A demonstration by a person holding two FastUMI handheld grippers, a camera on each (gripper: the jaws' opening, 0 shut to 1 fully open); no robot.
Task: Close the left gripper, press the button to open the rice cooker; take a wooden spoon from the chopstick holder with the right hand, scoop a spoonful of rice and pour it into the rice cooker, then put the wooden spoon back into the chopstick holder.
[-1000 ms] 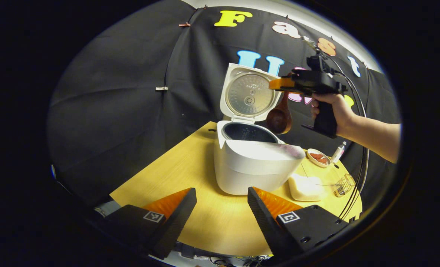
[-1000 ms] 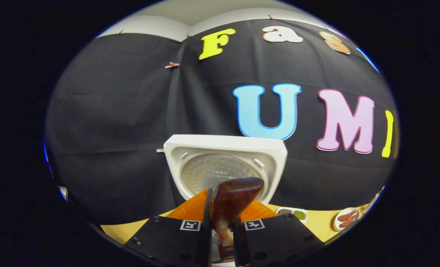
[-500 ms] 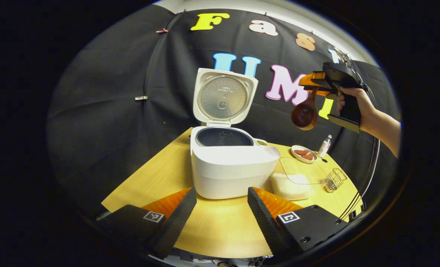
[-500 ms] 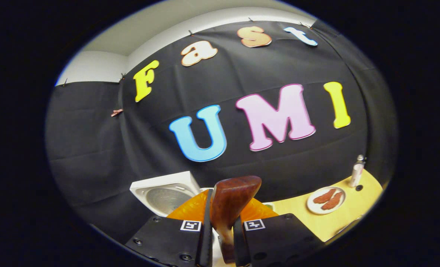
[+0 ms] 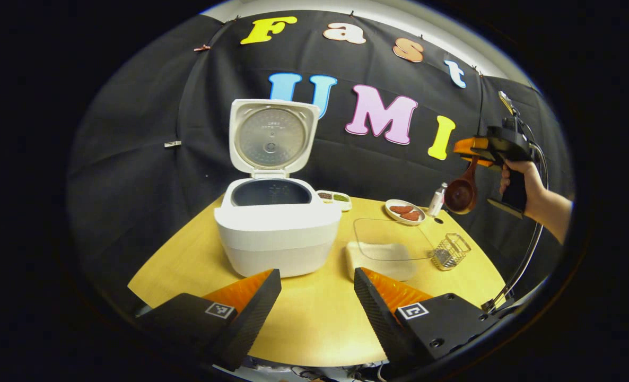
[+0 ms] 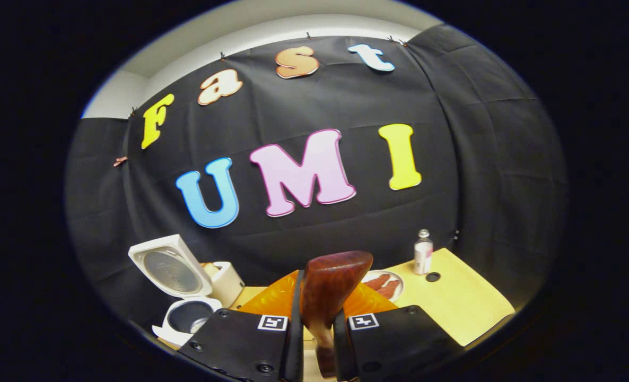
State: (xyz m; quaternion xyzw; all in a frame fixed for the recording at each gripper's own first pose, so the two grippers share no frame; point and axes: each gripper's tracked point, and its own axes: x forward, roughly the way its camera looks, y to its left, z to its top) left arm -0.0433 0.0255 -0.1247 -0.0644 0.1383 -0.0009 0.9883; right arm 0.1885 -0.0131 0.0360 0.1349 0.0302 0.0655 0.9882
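Though rice inside can't be confirmed, white rice cooker (image 5: 276,233) stands open; right gripper (image 6: 317,323) pinches brown wooden spoon (image 6: 328,297) aloft, wire chopstick holder (image 5: 451,250) awaiting it. Left gripper (image 5: 317,305) fingers spread, idle.

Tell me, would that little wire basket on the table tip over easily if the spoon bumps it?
Probably. The wire basket looks like thin open mesh, so likely light and apt to slide or tip on the smooth table. It appears to stand free beside the clear rice container, nothing bracing it. The wooden spoon looks solid, so lower it gently.
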